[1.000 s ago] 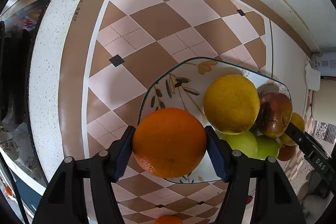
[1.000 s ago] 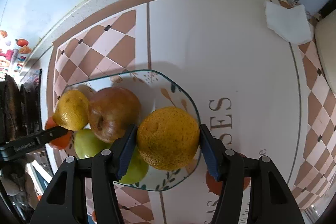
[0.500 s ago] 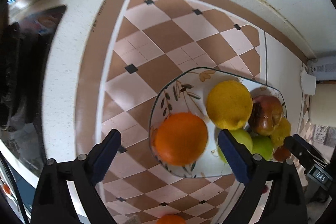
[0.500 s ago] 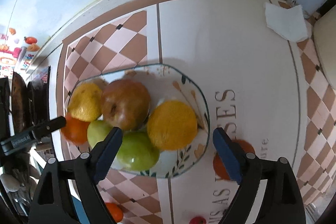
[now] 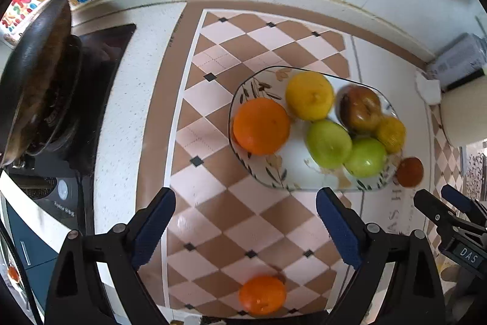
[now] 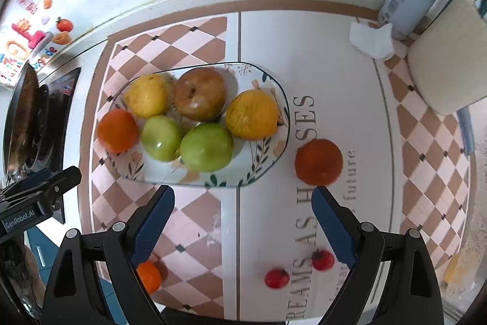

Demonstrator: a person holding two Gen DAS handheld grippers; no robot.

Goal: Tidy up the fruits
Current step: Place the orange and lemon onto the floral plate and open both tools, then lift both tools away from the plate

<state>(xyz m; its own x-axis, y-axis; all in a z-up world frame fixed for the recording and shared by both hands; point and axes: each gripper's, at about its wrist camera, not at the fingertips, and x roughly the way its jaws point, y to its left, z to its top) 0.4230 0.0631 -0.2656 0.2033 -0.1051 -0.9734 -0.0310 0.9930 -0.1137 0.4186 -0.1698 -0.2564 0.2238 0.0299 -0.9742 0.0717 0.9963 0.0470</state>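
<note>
Both claws standing spread and empty above the fruit plate.
The left claw (image 5: 245,221) and right claw (image 6: 242,217) have just been opening; nothing is lying between them. The plate (image 6: 213,180) is carrying six fruits. Loose oranges (image 5: 262,294) (image 6: 318,162) are waiting on the patterned worktop (image 5: 213,218), near a stove; the next move is probably calling for a descent over one.

The left gripper (image 5: 245,223) hangs over the checkered surface (image 5: 213,166), its fingers (image 5: 153,226) having just spread wide with nothing between them. Ahead, the floral plate (image 5: 258,87) holds an orange (image 5: 261,125), a lemon (image 5: 309,95) and two green apples (image 5: 328,143)
</note>
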